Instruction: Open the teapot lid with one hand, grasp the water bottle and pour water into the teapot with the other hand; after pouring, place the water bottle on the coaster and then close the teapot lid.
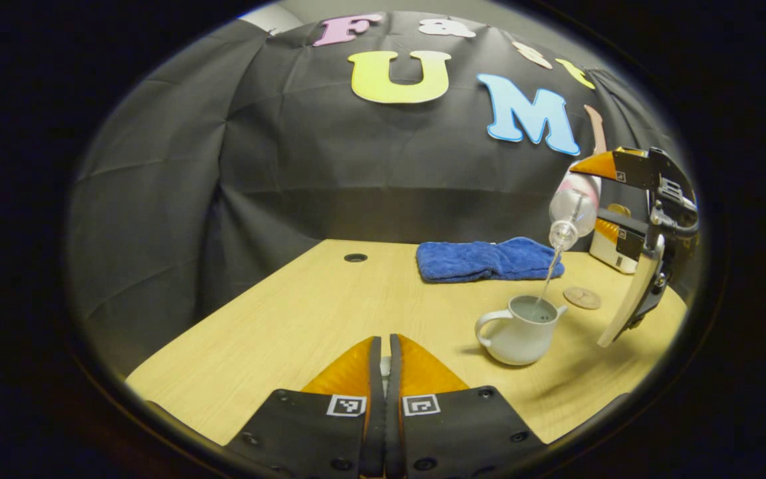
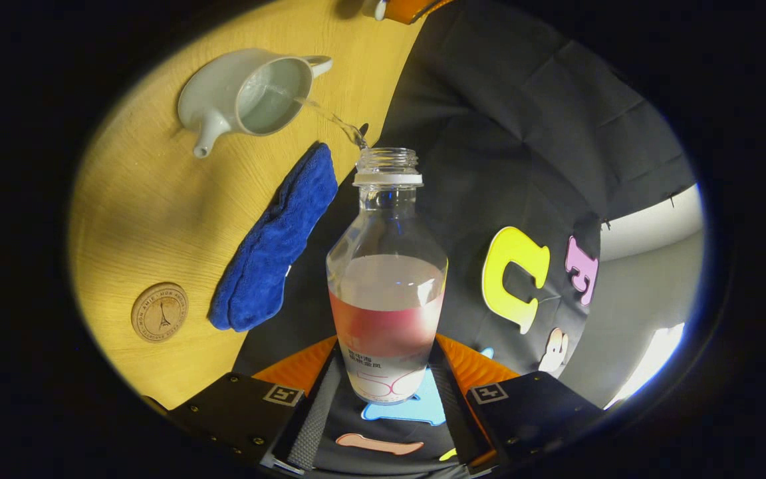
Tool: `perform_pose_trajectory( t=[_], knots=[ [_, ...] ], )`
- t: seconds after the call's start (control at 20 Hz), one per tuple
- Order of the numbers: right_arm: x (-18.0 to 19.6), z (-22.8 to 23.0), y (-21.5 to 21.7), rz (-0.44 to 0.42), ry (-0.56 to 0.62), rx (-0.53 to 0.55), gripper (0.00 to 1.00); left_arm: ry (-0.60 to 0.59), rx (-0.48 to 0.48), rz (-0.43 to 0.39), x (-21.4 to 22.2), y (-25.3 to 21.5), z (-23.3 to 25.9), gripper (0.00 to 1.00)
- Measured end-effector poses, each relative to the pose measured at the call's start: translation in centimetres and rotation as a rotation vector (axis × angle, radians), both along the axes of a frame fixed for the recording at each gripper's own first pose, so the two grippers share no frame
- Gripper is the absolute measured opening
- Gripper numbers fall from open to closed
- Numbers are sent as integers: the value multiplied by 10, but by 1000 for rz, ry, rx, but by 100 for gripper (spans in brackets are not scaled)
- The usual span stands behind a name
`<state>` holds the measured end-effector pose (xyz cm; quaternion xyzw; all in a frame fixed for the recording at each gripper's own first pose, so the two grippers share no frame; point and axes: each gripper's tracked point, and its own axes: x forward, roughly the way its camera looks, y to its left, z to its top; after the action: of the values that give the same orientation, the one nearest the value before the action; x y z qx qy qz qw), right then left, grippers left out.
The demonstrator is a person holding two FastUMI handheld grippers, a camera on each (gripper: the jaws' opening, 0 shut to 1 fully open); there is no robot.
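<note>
1. The right gripper (image 2: 386,372) pinches a tilted clear water bottle (image 2: 386,279), its fingers pressing both sides
2. A thin stream falls from the bottle mouth into the open white teapot (image 1: 521,329) on the wooden table (image 1: 303,313)
3. The left gripper (image 1: 385,362) has its fingers pressed almost together on something small and pale, too hidden to identify
4. A round coaster (image 2: 159,312) lies beside a blue towel (image 1: 489,259)

The right claw (image 2: 386,392) grips a clear plastic water bottle (image 2: 386,279) by its base, tilted so a thin stream runs into the open white ceramic teapot (image 2: 250,93) on the wooden counter (image 2: 150,219). Beside the teapot lies a folded blue towel (image 2: 273,253), and beyond the towel a round wooden coaster (image 2: 159,312).
</note>
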<state>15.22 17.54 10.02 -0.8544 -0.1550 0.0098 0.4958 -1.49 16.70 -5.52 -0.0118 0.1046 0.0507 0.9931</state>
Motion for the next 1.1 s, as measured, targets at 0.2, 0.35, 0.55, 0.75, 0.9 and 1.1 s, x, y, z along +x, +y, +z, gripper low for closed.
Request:
perform_pose_trajectory(
  t=[0.2, 0.35, 0.55, 0.75, 0.9, 1.1],
  knots=[
    [-2, 6, 4, 27, -40, -48, 76, 1, 0, 0, 0, 0, 0, 7],
    [-4, 8, 8, 47, -56, -75, 76, 4, 3, -1, 0, 0, 0, 7],
    [-8, 12, 13, 73, -91, -116, 76, 4, 1, -6, -1, -2, 0, 7],
    [-12, 17, 19, 104, -135, -171, 76, 6, 0, -7, -1, -3, 0, 6],
    [-17, 20, 25, 135, -190, -218, 76, 6, -1, -4, -1, -4, 0, 6],
    [-20, 18, 31, 163, -212, -251, 76, 7, -1, -4, -1, -4, 0, 6]
  ],
)
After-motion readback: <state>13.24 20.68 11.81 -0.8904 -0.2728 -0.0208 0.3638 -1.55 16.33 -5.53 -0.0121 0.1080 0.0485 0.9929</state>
